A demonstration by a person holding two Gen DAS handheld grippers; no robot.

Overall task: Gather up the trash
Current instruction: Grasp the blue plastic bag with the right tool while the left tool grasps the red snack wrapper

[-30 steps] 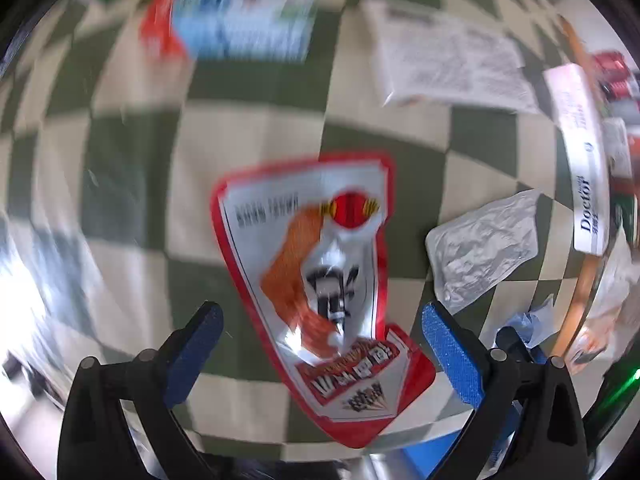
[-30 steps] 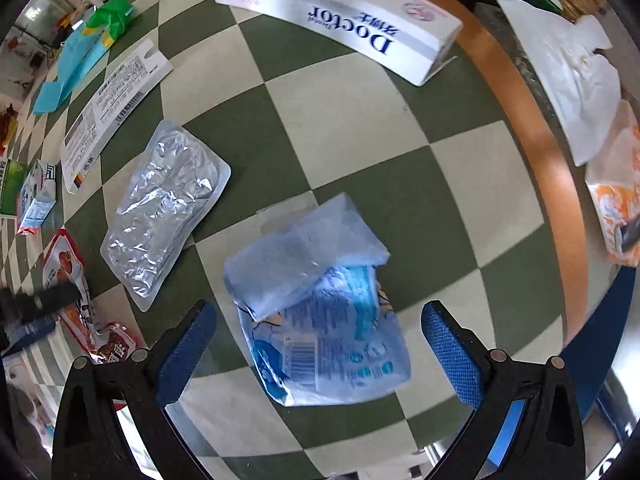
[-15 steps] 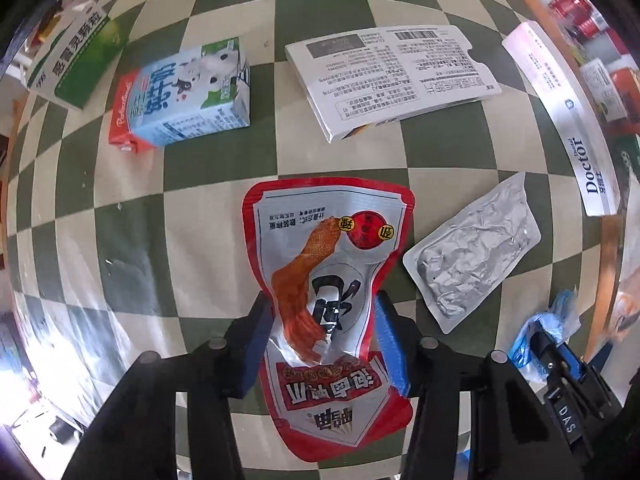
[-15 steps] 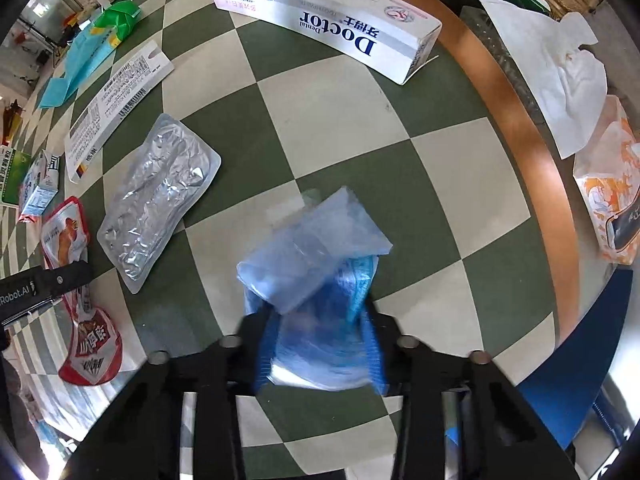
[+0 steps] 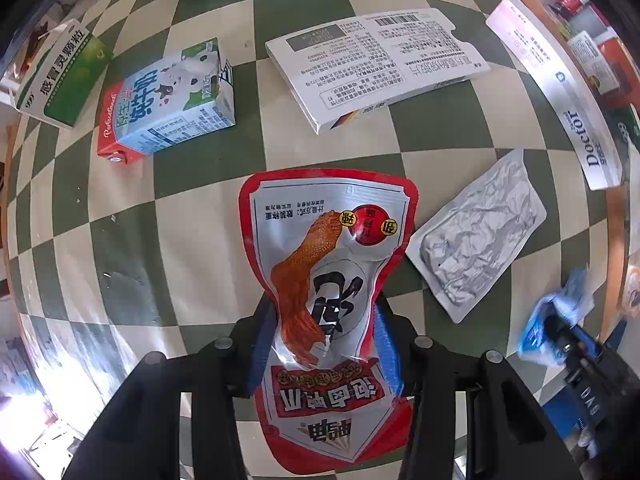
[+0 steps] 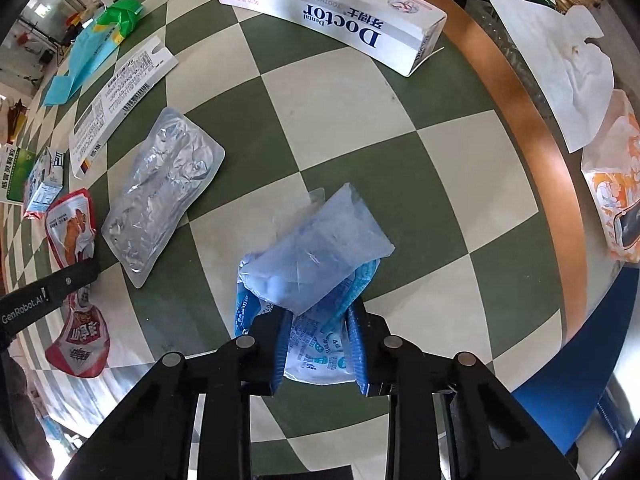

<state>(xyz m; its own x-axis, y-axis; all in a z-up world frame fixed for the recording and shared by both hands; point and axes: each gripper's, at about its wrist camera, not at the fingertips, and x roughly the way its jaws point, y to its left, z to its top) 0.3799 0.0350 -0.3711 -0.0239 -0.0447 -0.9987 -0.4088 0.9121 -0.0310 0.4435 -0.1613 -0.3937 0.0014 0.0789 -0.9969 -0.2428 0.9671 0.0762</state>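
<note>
My left gripper (image 5: pixel 320 340) is shut on a red and silver snack pouch (image 5: pixel 332 280), pinching its narrow middle above the checkered tablecloth (image 5: pixel 192 208). The pouch also shows at the left of the right wrist view (image 6: pixel 72 232). My right gripper (image 6: pixel 320 340) is shut on a crumpled blue plastic wrapper (image 6: pixel 316 264). That wrapper and gripper show at the lower right of the left wrist view (image 5: pixel 552 328).
A silver foil pouch (image 5: pixel 480 248), also in the right wrist view (image 6: pixel 160 196), lies between the grippers. A milk carton (image 5: pixel 168 100), a green medicine box (image 5: pixel 56 80), a flattened white box (image 5: pixel 380 64), a Doctor toothpaste box (image 6: pixel 332 12) and blue bags (image 6: pixel 92 52) lie farther off. A wooden table rim (image 6: pixel 540 140) runs along the right.
Both grippers closed from wide open: the left onto the snack pouch, the right onto the blue wrapper. Both items now look squeezed and slightly lifted.
</note>
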